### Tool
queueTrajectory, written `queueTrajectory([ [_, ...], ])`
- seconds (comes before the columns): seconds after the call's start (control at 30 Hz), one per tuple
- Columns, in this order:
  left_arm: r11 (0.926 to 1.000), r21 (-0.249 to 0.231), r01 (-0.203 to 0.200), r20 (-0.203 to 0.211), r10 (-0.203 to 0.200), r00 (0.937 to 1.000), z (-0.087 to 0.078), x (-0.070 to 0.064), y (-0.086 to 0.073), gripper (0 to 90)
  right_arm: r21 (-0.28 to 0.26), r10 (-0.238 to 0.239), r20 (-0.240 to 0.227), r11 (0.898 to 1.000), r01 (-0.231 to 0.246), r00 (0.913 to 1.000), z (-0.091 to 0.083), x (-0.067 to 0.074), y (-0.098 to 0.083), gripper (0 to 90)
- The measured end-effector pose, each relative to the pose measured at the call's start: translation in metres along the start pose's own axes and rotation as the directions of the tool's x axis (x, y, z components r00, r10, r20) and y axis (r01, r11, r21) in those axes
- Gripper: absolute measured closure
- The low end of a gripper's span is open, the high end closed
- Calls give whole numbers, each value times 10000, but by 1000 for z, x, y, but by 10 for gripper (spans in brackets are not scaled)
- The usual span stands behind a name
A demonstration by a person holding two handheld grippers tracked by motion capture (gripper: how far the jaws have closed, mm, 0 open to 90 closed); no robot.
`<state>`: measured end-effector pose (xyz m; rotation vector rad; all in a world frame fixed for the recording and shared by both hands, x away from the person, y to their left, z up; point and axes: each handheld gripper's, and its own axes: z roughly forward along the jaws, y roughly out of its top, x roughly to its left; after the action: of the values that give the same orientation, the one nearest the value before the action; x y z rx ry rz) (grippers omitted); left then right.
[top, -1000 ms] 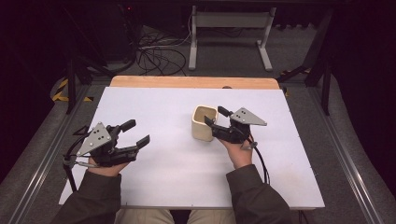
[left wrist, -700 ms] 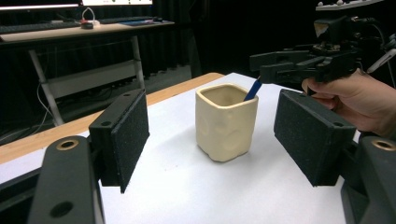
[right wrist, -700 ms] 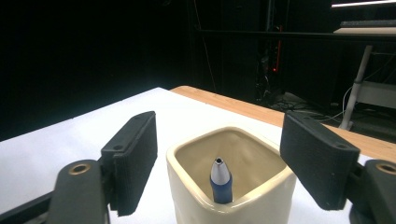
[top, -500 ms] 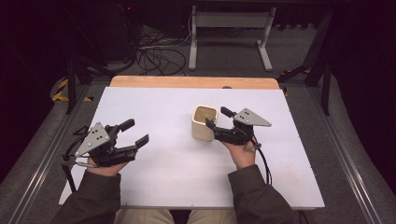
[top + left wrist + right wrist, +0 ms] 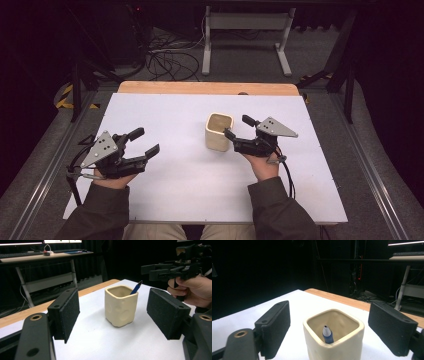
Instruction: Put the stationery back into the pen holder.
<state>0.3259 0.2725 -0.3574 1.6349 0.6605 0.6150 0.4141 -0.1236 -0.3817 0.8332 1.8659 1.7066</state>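
Big flat white bench (image 5: pixel 175 200), with a strip of bare wood along its far edge. Just one cup on it, close to the middle.

Left black tongs (image 5: pixel 146 141), down at the left side of the bench, well apart from the cup. Wide apart, with nothing in them. Pointed toward the cup, as if waiting.

Right black tongs (image 5: pixel 237 126), just beside the cup, on its right. Have just been opening. Apart now, with the pads clear of the cup's walls and nothing pinched. In the right gripper view, the cup's rim right in front of the gap between the two pads.

Small cream-coloured square pottery cup (image 5: pixel 219 132), with soft dents in its sides. Standing upright on the bench, not tipped. Open at the top, no lid.

Thin blue pen with a silver tip (image 5: pixel 327 335), inside the cup. Standing with one end poking up over the rim, leaning on the wall nearest the right tongs. Rest of the pen hidden down in the cup. Nothing else to be seen in there.

So, by the look of it: pen already dropped into the cup and let go. Main part of the job most likely done. Probably left to do: pull the right tongs back from the cup without bumping it. No other loose thing on the bench to put in.
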Motion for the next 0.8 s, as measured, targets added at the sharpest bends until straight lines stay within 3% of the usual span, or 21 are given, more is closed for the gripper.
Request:
queueTrajectory([
  [0.8, 10000, -3, -34, 27, 34, 10000, 1, 0, 0, 268, -197, 100, 5, 9998, -100, 10000, -22, -3, 5, 137],
])
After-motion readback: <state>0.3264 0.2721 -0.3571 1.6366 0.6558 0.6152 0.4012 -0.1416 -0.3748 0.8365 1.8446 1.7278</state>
